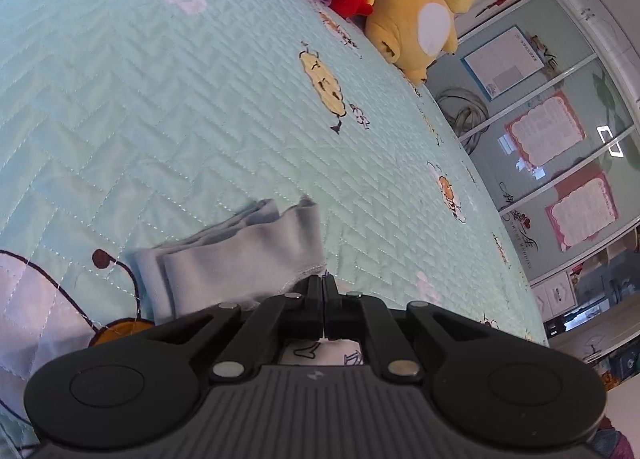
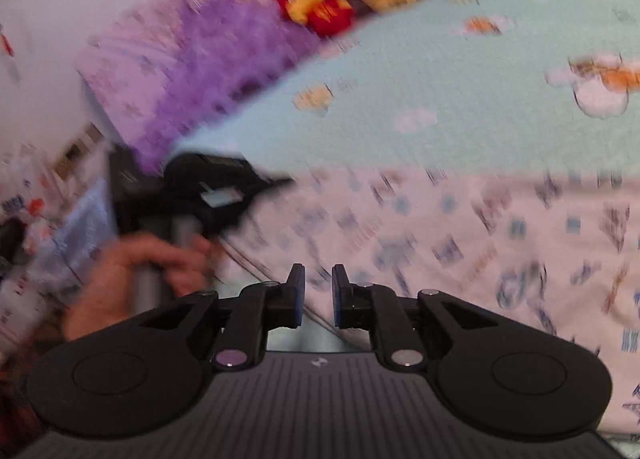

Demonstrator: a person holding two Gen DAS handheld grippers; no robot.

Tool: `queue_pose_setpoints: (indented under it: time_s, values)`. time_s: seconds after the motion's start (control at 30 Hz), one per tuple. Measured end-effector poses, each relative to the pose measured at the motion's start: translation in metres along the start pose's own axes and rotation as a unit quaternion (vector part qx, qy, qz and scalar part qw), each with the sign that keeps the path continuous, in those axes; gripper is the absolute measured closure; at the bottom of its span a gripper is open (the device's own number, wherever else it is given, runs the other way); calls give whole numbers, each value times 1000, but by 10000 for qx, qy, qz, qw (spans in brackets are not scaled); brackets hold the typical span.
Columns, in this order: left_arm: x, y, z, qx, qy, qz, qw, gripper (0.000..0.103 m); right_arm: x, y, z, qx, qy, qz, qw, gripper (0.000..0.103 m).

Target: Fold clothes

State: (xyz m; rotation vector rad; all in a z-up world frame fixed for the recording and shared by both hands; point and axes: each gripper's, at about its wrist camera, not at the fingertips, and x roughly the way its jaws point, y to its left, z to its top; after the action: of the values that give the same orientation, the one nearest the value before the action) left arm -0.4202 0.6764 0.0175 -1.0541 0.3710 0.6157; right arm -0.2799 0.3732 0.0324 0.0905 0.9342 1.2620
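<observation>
Left tongs (image 1: 323,279): being held together, clamped on the grey cloth (image 1: 244,255) at lower centre.
Right tongs (image 2: 318,291): being held apart above the patterned garment (image 2: 480,243).
Bed (image 1: 160,99): being covered by both.

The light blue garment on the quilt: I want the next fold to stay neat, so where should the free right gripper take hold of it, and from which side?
Judging by its pose, grip the light blue garment at its ribbed hem edge, away from where the left gripper already pinches it with shut jaws. Come in low from the open quilt side, since that edge stands up in folds. The right gripper is open and empty.
</observation>
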Motion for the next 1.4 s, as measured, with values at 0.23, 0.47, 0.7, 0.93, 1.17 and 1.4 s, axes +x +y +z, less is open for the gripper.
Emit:
queue_pose_setpoints:
  time_s: [0.23,0.47,0.7,0.93,1.17,1.4]
  values:
    - [-20,-13,-5,13,-208,-34,9998,94,-16,-7,1,282,-137,45,9995,89]
    - [-16,-11,-18,274,-149,-6,9995,87,-14,-32,-15,588,-50,-112,9982,91]
    - [-31,-29,-19,541,-263,199,9980,80,-25,-16,-4,347,-287,-141,9989,88]
    - [-27,-54,-44,1375,-344,426,9890,62,0,-16,0,566,-227,138,9980,88]
    - [-13,-7,-32,703,-273,17,9972,98,32,-29,-11,1101,-29,475,9928,103]
    - [-33,-14,-27,327,-619,-65,9975,95,33,-27,-13,1020,-74,493,9935,103]
